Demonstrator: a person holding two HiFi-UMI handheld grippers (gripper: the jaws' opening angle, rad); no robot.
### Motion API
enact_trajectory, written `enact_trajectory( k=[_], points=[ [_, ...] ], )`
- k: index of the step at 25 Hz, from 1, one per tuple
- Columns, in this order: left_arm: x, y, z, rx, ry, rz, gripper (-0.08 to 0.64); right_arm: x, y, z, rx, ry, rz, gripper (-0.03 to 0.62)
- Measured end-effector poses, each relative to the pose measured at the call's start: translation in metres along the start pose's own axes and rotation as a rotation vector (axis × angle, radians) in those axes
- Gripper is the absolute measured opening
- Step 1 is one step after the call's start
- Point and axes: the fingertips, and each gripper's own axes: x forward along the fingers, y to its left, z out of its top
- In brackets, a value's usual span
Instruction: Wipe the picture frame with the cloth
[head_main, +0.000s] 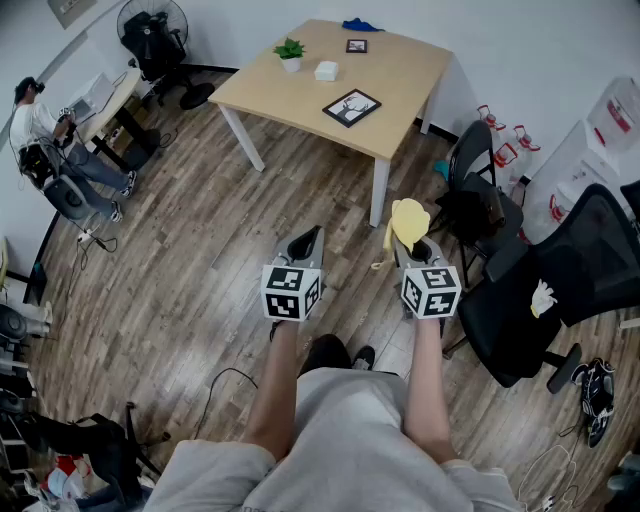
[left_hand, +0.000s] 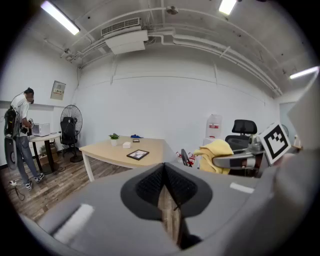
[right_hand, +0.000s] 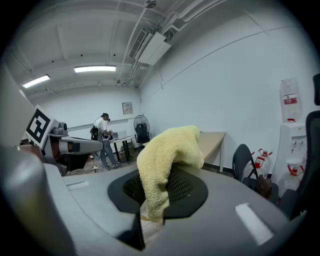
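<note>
Wood-plank flooring fills the office; a light wooden table (head_main: 400, 70) stands at twelve o'clock, well apart from both grippers; the black picture frame (head_main: 351, 107) lies flat close to the table's near edge, with a potted plant (head_main: 290, 52), a white box (head_main: 326, 70), a smaller frame (head_main: 356, 46) and a blue cloth (head_main: 360, 24) farther back; the left gripper (head_main: 312, 238) holds nothing, its jaws pressed together; the right gripper (head_main: 418, 244) pinches a yellow cloth (right_hand: 167, 150), which bunches up over its tips; black office chairs (head_main: 600, 240) sit at three o'clock; a person (head_main: 40, 130) is at a desk at ten o'clock.
</note>
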Motion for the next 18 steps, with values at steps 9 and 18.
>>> enact_trajectory(
  k=[9,18],
  points=[
    [-0.009,-0.002,0.002,0.001,-0.017,0.009,0.052,-0.007,0.004,0.0,-0.012,-0.002,0.01,0.051],
    [-0.034,0.013,-0.005,0.0,-0.029,0.058,0.052,-0.014,-0.006,0.011,0.035,-0.089,0.019,0.051]
  ],
)
